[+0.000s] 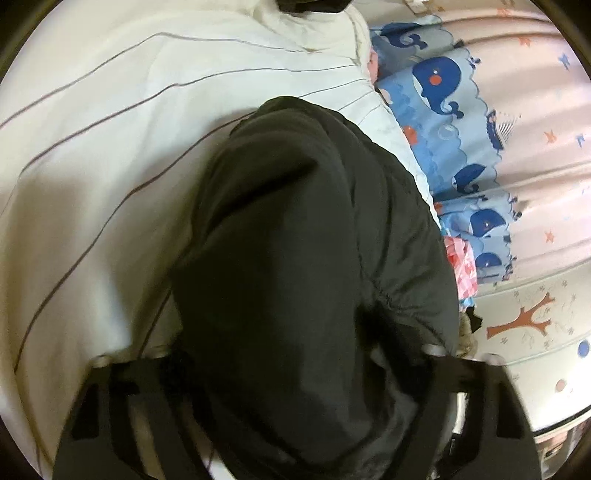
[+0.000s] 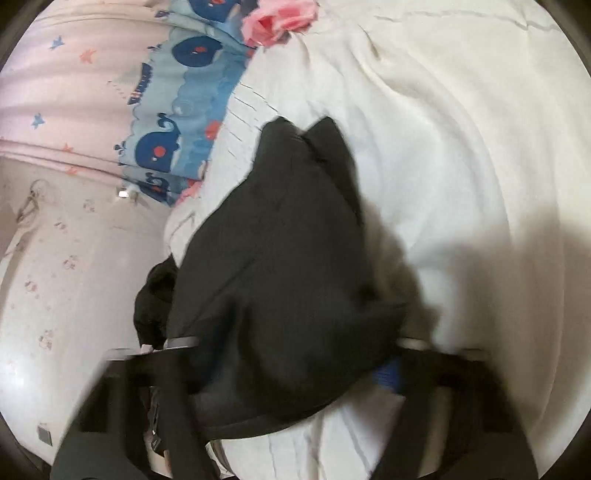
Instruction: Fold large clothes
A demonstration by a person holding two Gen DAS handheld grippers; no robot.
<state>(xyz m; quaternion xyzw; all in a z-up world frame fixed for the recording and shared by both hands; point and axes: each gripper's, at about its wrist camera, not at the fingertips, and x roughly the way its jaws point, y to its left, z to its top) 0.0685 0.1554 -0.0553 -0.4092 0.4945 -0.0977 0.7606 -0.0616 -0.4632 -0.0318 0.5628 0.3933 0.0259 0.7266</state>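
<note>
Spread widest: white striped bedcover (image 1: 110, 155), beside a whale-print blanket (image 1: 443, 110) and pink curtain (image 1: 535, 92). Lying on the bedcover: dark garment (image 1: 295, 240), bunched, running between both sets of fingers. Left hand-held gripper (image 1: 295, 354) partly closed, cloth filling the gap; grip unclear. Right hand-held gripper (image 2: 295, 343) likewise around cloth, blurred; squeeze not discernible. Small pink bag (image 2: 280, 18) far off.

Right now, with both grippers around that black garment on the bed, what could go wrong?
1. The black garment bulges thick between the left gripper fingers, so some layers may slip out when lifted.
2. The right gripper sits on bunched cloth, so the fold could come out crooked.
3. The white quilt lies directly underneath, so a finger might snag it too.
</note>
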